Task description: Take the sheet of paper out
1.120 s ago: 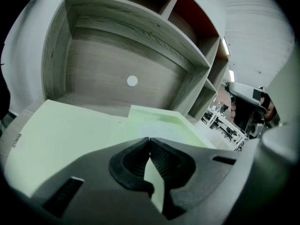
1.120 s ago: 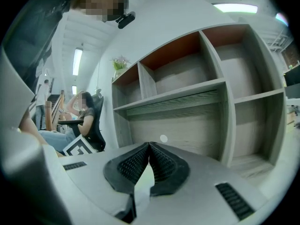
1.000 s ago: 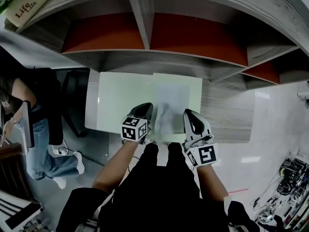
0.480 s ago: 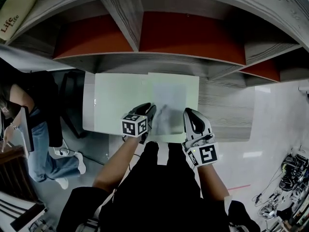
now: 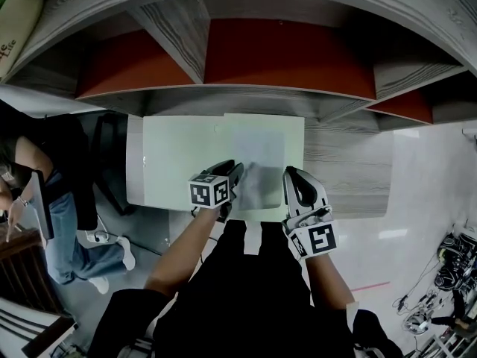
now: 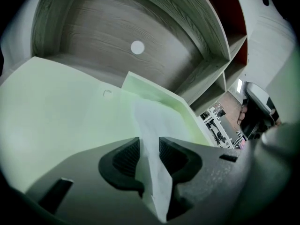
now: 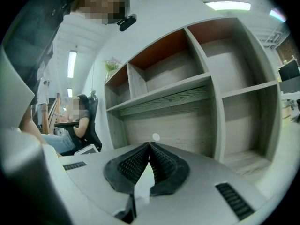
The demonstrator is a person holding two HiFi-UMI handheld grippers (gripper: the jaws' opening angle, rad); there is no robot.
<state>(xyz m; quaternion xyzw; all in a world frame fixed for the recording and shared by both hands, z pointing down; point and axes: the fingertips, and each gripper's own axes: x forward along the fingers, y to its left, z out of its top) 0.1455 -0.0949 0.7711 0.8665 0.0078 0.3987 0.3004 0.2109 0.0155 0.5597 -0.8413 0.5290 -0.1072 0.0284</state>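
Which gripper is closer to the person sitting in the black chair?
Left. The left gripper, jaws opening around the white paper sheet, is on the person's side; the right gripper pinches the sheet's far edge.

A sheet of paper (image 5: 259, 162) sits over the green mat's (image 5: 179, 162) right half. At the mat's near edge, the left gripper (image 5: 234, 171), jaws opening around the sheet's edge, and the right gripper (image 5: 290, 177) flank it.

The shelf (image 5: 261, 99) and counter (image 5: 343, 174) are matt grey wood grain, the back panels (image 5: 283, 54) smooth red-brown. The pale green mat (image 5: 179, 162) looks smooth; the sheet of paper (image 5: 258, 151) thin, matt white.
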